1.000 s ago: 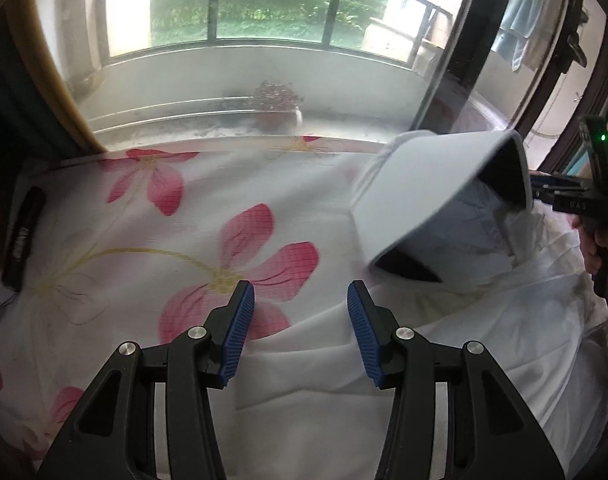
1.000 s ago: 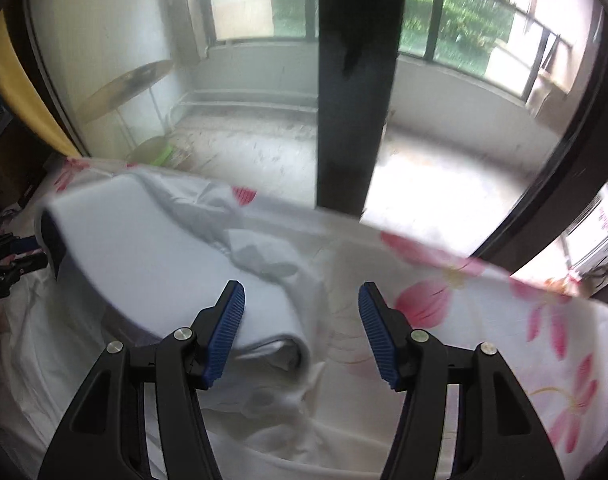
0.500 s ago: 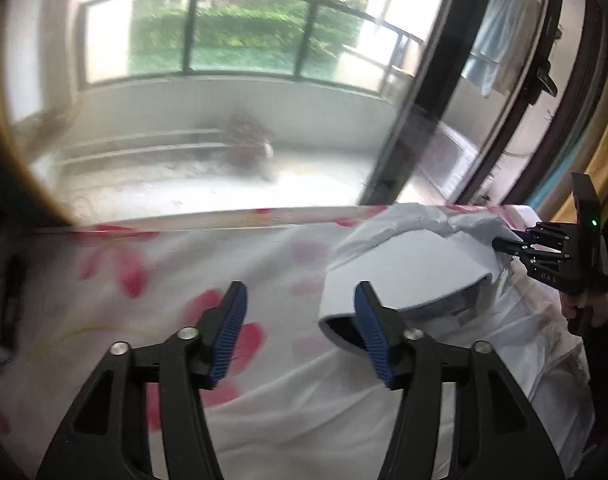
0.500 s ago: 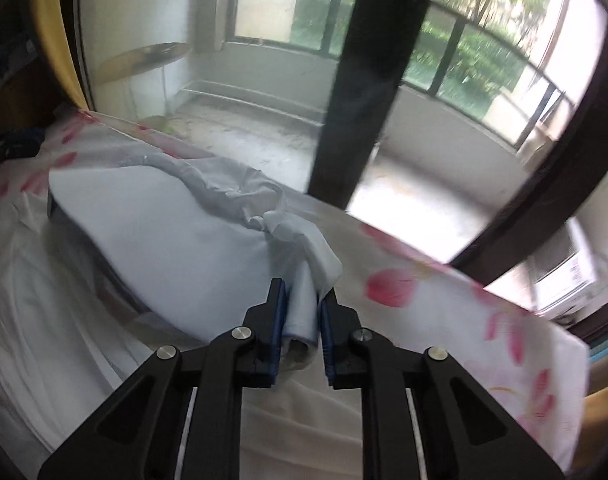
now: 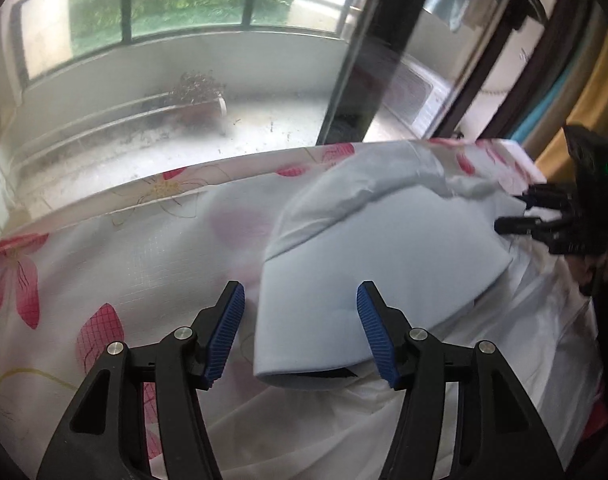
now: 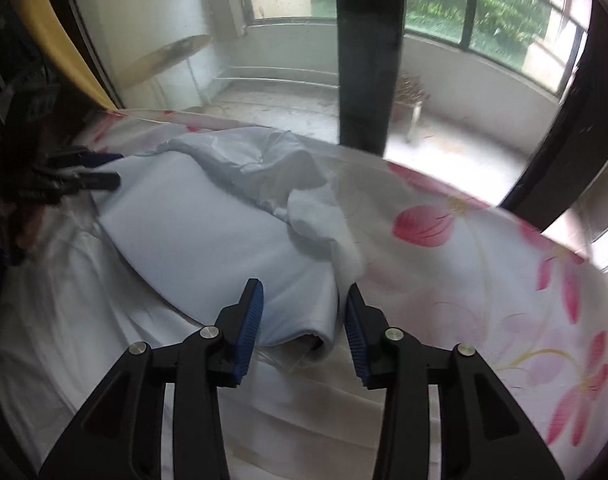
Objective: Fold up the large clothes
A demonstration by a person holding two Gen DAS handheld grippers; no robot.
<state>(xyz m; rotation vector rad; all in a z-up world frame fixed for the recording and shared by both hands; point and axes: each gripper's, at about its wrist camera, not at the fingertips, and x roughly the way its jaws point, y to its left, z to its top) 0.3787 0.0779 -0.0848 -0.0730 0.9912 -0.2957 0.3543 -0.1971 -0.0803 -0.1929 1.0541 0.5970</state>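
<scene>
On the flowered sheet (image 5: 104,264): one pale blue folded garment (image 5: 383,264) atop white cloth (image 6: 84,320); left tongs (image 5: 300,332) and right tongs (image 6: 300,320) both wide open, straddling its opposite ends, gripping nothing.

Floral-sheeted bed (image 5: 104,264) under white garment (image 5: 383,264)

2 grippers: left (image 5: 300,334) & right (image 6: 302,326), both w/ jaws apart. 1 pale blue garment (image 5: 375,276), 1 floral sheet (image 5: 116,264). 1 potted plant (image 5: 198,94) outside.
</scene>
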